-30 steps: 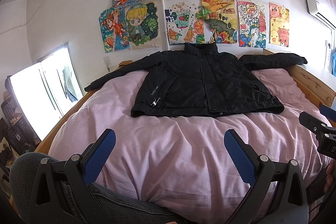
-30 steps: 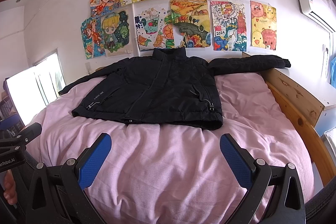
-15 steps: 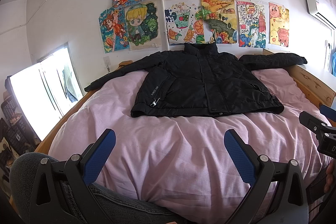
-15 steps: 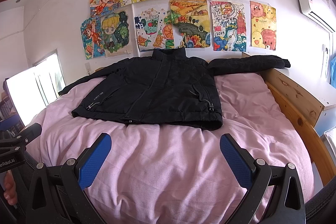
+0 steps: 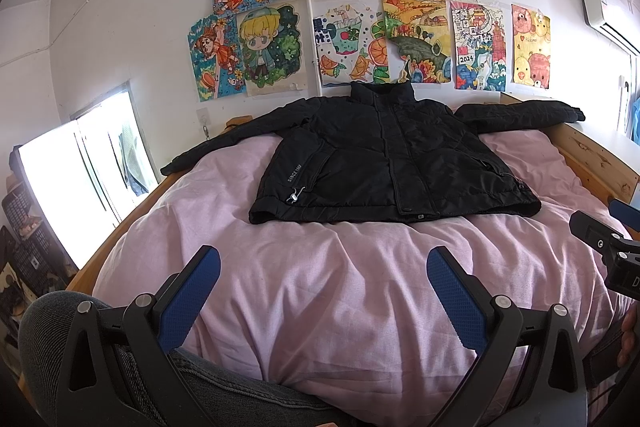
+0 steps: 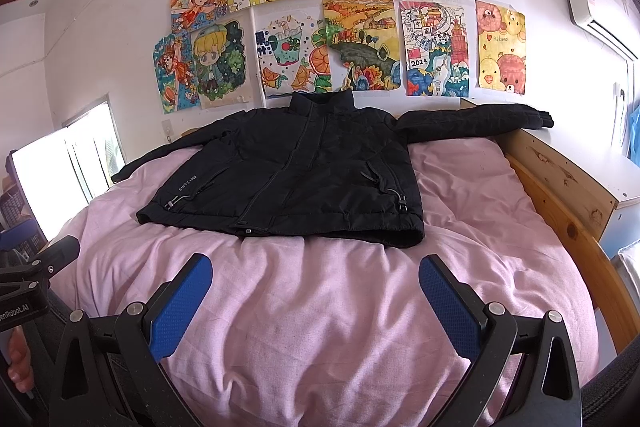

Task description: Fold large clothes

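- My left gripper (image 5: 323,277) had its blue-padded fingers (image 5: 191,285) spread wide apart, gripping nothing, held above the near end of the bed.
- My right gripper (image 6: 315,283) was likewise wide open, its blue pads (image 6: 446,301) holding nothing, also above the near part of the bedding.
- In the left wrist view, the right gripper's black body (image 5: 608,247) showed at the right edge; in the right wrist view, the left gripper's body (image 6: 36,279) showed at the left edge, with part of a hand (image 6: 18,359) beneath it.
- A leg in grey denim (image 5: 52,315) lay at the lower left of the left wrist view, beside the bed.
- The pink quilt (image 5: 340,287) covered the bed, creased, with bare fabric between both grippers and the garment.
- The black jacket (image 5: 384,163) lay flat on the far half of the quilt, front up, closed, collar toward the wall, well apart from both grippers.
- Its sleeves were spread sideways; the right-hand sleeve (image 6: 480,121) reached over the wooden bed frame (image 6: 560,195).
- Lettering "SINCE 1968" was printed near the hem.
- Coloured drawings (image 6: 360,39) were fixed to the white wall behind the collar.
- A bright window (image 5: 80,167) stood at the left; an air conditioner (image 6: 592,11) was mounted at the upper right.
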The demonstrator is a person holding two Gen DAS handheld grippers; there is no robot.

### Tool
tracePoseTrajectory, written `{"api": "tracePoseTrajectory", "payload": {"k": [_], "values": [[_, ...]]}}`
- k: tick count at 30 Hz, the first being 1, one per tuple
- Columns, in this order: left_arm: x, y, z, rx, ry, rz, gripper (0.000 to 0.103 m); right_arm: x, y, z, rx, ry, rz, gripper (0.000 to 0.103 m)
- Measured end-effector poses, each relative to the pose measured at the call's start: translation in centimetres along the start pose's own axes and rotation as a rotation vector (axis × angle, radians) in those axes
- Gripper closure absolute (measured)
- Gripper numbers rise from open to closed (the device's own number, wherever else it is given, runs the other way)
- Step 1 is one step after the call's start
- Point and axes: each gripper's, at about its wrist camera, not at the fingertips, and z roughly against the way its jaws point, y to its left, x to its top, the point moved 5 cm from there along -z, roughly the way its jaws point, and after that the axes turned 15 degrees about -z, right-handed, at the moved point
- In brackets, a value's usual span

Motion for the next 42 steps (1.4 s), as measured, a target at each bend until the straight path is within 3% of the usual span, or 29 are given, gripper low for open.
{"api": "tracePoseTrajectory", "payload": {"k": [21, 26, 29, 36, 42], "values": [[0.0, 0.0, -0.1, -0.003, 0.007, 0.001, 0.001, -0.1, -0.1, -0.2, -0.009, 0.013, -0.002, 0.000], [0.4, -0.4, -1.0, -0.076, 0.057, 0.002, 0.001, 0.2, -0.2, -0.8, -0.084, 0.067, 0.002, 0.000], [2.0, -0.4, -1.7, -0.109, 0.084, -0.048, 0.001, 1.3, -0.3, -0.6, -0.065, 0.087, -0.017, 0.000], [9.2, 0.9, -4.3, -0.204, 0.124, -0.076, 0.001, 9.8, -1.7, -1.0, 0.091, 0.170, -0.047, 0.000], [15.3, 1.7, -9.4, -0.226, 0.160, -0.142, 0.001, 19.2, -7.8, -5.5, 0.047, 0.251, -0.123, 0.000]]}}
